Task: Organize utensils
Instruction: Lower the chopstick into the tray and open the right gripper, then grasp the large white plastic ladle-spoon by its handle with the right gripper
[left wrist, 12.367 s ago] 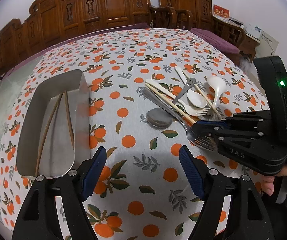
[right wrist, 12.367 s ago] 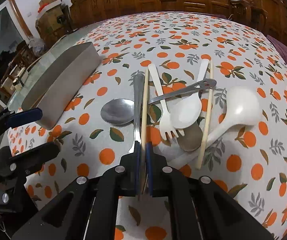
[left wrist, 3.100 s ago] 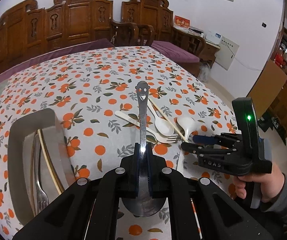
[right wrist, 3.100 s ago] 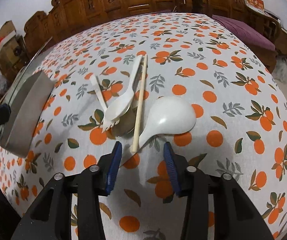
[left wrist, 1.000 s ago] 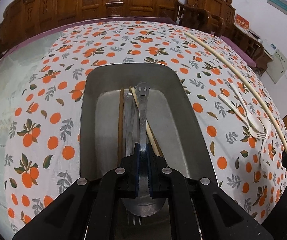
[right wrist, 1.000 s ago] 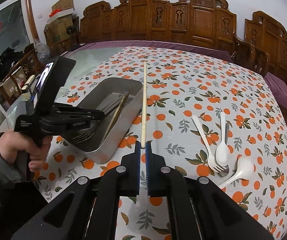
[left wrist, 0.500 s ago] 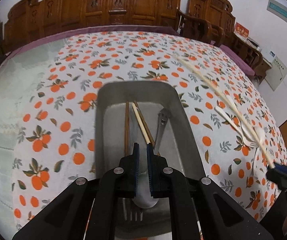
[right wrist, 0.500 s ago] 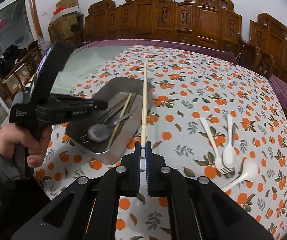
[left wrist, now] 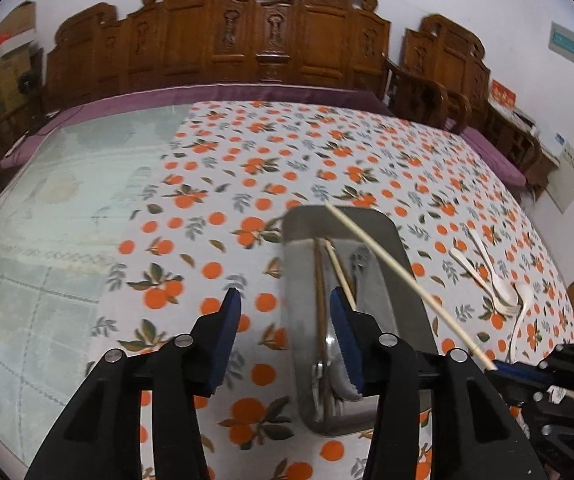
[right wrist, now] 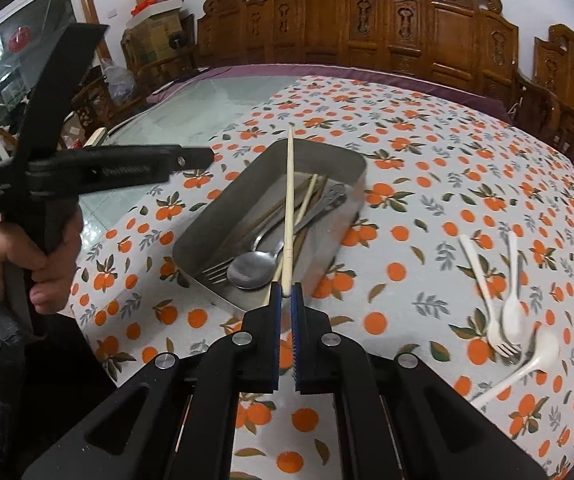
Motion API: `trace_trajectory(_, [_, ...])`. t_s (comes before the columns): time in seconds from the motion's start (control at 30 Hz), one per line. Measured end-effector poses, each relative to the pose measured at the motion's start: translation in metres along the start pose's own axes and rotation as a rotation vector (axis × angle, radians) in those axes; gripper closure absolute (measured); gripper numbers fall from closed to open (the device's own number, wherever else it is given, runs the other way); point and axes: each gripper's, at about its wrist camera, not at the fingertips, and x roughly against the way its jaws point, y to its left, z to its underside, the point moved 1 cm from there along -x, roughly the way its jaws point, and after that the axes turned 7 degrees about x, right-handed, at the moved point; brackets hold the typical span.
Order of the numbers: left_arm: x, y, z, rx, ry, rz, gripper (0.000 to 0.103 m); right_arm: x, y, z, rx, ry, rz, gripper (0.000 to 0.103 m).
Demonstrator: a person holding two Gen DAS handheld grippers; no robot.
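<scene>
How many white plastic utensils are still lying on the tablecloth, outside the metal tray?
3. A white fork, a white spoon beside it, and a white ladle nearest the camera, all right of the metal tray. Something grey lies partly hidden under them.

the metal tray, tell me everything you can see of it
The metal tray is a shallow rectangular pan of dull silvery steel with rounded corners and sloped walls, sitting flat on the orange-print tablecloth. Inside lie a metal spoon, a fork, brown chopsticks and a pale chopstick. Another pale chopstick, clamped in the right gripper, hangs over it.
</scene>
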Motion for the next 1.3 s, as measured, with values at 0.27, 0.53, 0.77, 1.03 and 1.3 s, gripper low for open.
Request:
trace_trajectory(0.27, [0.009,0.015,-0.009,0.022,-0.05,-0.033,0.026,-0.024,0.001,-0.012,-0.013,0.049,-0.016,0.097])
trace_trajectory(0.53, [0.009,0.023,-0.012,0.044,-0.056,-0.027,0.02,-0.048,-0.001,-0.021,-0.041,0.073,-0.047,0.097])
trace_trajectory(0.77, [0.008,0.023,-0.012,0.046,-0.053,-0.028,0.008,-0.056,0.006,-0.022,-0.025,0.071,-0.088,0.094])
trace_trajectory(1.03, [0.004,0.017,-0.01,0.025,-0.046,-0.036,0.008,-0.052,0.002,-0.023,-0.011,0.048,-0.087,0.079])
trace_trajectory(1.3, [0.008,-0.003,-0.008,-0.01,-0.055,0.002,0.008,-0.008,-0.024,-0.008,-0.016,-0.014,-0.007,0.078])
